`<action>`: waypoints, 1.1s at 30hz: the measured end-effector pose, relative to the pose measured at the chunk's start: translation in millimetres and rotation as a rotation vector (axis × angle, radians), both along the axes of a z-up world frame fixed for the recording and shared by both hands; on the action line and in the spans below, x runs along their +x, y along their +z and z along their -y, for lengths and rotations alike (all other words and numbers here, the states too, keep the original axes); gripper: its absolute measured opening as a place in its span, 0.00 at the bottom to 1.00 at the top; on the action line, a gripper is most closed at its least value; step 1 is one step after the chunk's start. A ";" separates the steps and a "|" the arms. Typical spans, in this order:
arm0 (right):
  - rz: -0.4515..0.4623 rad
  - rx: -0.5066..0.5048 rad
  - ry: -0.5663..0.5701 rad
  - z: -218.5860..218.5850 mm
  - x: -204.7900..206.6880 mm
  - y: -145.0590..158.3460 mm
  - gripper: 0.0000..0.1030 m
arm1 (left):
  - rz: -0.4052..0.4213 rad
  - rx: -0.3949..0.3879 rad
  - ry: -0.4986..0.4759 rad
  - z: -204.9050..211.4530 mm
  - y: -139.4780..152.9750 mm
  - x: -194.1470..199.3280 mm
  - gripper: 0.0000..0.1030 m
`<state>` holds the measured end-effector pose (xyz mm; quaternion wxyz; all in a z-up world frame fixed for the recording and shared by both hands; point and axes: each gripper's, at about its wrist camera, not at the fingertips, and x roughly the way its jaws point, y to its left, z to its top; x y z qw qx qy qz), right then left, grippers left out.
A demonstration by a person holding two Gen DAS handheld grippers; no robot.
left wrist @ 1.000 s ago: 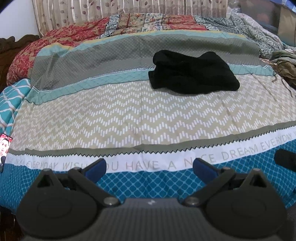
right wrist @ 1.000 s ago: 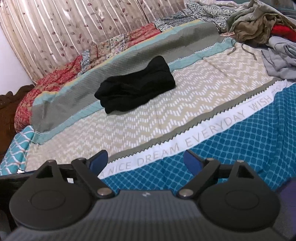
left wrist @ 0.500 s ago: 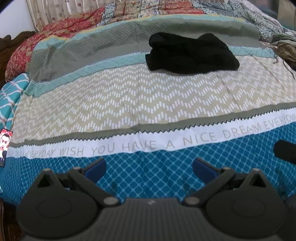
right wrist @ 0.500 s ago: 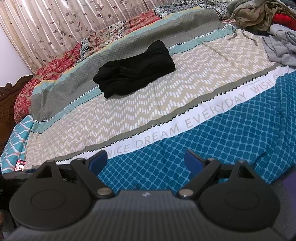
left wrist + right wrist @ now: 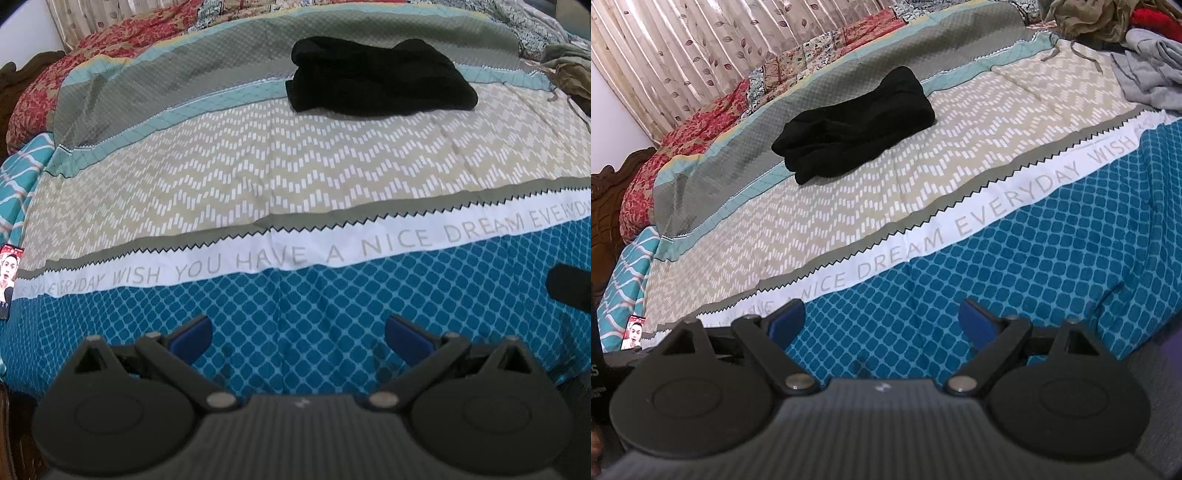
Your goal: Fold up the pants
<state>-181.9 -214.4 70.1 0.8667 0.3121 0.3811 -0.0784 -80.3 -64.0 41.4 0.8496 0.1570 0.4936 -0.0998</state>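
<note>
Black pants (image 5: 380, 79) lie bunched in a thick bundle on the far half of the bed, across the grey and teal stripes; in the right wrist view the pants (image 5: 855, 125) sit left of centre. My left gripper (image 5: 297, 341) is open above the blue-patterned near edge of the bedcover, well short of the pants, with nothing between its blue pads. My right gripper (image 5: 882, 323) is open too, empty, over the same blue band. A dark part of the right gripper (image 5: 569, 291) shows at the left wrist view's right edge.
A striped bedcover (image 5: 295, 177) spreads over the bed. A heap of clothes (image 5: 1115, 33) lies at the far right corner. A phone (image 5: 9, 278) with a lit screen rests at the left edge. A curtain (image 5: 701, 55) hangs behind; a wooden headboard (image 5: 605, 206) stands left.
Both grippers have risen and tipped downward, so the pants sit higher in both views and more of the blue near band shows. The jaws stayed open. The pants have not moved.
</note>
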 end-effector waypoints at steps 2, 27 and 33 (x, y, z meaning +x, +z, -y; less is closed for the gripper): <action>-0.006 0.007 0.001 0.7 0.0 -1.7 0.89 | -0.009 0.003 -0.001 -0.5 -1.8 0.5 1.00; -0.026 0.024 0.012 0.3 0.9 -6.5 0.89 | -0.020 0.007 0.003 -3.8 -7.4 0.5 1.00; -0.029 0.023 0.019 -0.2 2.1 -7.0 0.89 | -0.019 0.010 0.023 -8.0 -6.5 3.8 1.00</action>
